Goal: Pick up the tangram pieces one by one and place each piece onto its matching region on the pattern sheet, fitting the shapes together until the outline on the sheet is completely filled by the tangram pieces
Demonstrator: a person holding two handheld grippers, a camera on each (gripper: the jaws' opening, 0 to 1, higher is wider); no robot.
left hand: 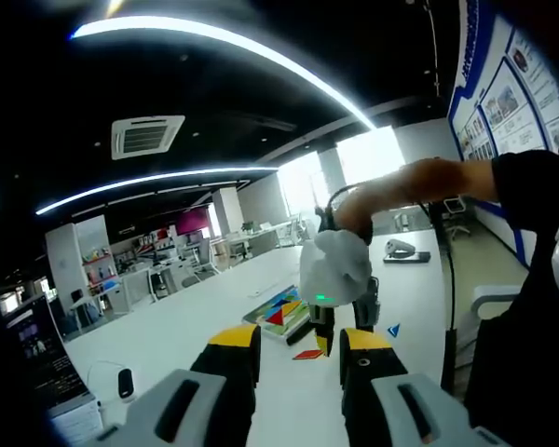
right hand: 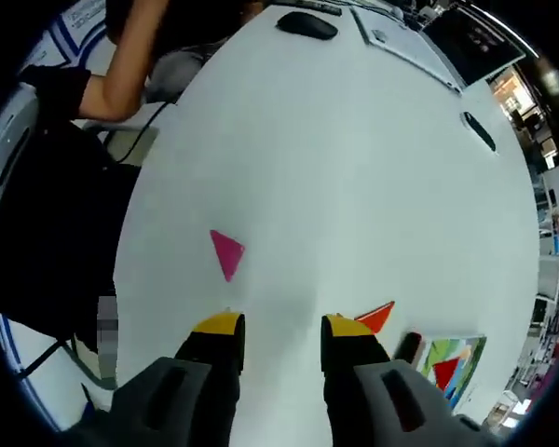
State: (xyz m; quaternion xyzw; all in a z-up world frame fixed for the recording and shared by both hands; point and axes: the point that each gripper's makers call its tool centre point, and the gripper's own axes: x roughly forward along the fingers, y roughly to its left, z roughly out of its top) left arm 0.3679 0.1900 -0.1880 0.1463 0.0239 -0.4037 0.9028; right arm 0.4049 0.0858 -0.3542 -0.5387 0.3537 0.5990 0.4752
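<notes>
- Right gripper view: white table (right hand: 354,158) carries the work; the pattern sheet (right hand: 458,365), partly covered with coloured pieces, lies at the lower right edge.
- Right gripper (right hand: 278,328) hovers with jaws apart and nothing between them, above bare table.
- Pink triangle piece (right hand: 227,253) lies flat just beyond the left jaw, sharpest corner toward the gripper, long axis roughly along the jaw line.
- Orange piece (right hand: 376,317) lies just beside the right jaw, long axis slanting up toward the right.
- Judgement: to pick well, centre on one piece, turn the jaws across its narrow width, lower squarely, then close.
- Left gripper view: left gripper (left hand: 299,346) is held high, jaws apart, empty; a small blue piece (left hand: 393,330) lies near the sheet.
</notes>
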